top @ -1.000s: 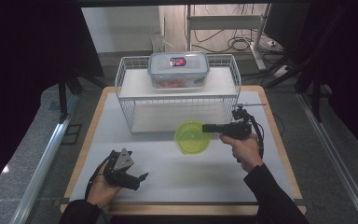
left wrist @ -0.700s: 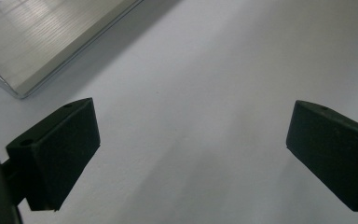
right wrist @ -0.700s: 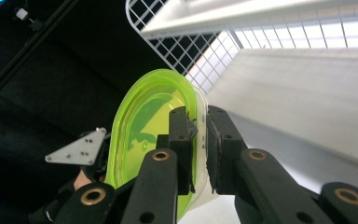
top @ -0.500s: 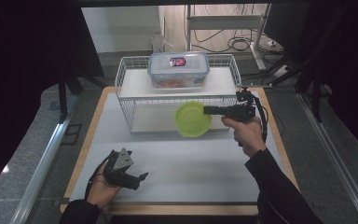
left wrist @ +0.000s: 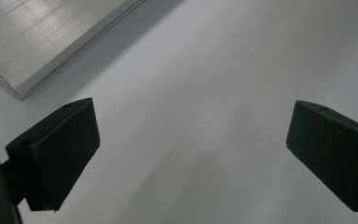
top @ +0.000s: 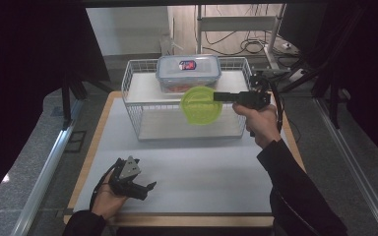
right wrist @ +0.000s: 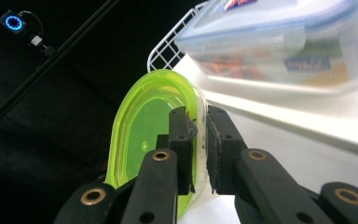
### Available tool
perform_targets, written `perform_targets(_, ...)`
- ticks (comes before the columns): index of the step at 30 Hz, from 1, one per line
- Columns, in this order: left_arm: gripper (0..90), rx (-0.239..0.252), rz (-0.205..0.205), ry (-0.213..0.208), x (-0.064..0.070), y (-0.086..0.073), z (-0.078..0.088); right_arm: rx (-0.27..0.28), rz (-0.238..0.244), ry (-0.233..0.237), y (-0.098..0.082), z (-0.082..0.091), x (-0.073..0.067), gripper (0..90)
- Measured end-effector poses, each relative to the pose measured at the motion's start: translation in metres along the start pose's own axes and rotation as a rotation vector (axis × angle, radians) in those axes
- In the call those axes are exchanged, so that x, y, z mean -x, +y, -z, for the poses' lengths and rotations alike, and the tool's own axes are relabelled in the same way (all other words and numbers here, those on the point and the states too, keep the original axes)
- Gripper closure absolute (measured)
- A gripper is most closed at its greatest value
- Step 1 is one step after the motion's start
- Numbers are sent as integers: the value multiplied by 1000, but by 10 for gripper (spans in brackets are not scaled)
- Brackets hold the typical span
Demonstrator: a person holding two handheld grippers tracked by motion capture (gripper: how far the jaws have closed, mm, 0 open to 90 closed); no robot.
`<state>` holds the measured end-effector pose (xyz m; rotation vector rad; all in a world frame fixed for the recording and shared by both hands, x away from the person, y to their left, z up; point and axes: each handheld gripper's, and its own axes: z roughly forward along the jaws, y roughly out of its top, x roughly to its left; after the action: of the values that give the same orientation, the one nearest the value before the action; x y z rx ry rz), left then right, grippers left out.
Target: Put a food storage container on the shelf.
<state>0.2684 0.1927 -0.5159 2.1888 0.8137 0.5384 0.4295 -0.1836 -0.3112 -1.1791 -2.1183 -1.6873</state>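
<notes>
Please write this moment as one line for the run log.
right gripper: shut on green lid, held on edge before wire rack | left gripper: open, over white table | container: on rack top

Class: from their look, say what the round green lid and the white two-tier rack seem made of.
Round green lid: translucent glossy plastic, probably; light glows through it, rim moulded. White two-tier rack: thin wire grid, likely coated metal, with smooth white shelf boards.

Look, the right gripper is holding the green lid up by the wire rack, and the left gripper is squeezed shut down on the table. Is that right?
Not quite. The left gripper is open: the left gripper view shows its jaws wide apart over the bare table. The right gripper does hold the green lid by the wire rack.
</notes>
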Motion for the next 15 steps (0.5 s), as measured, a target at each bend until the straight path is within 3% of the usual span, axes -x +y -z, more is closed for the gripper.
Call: perform_targets(15,25,9,9,-2,0,0,1,54,9,-22,50,-7,-18,817)
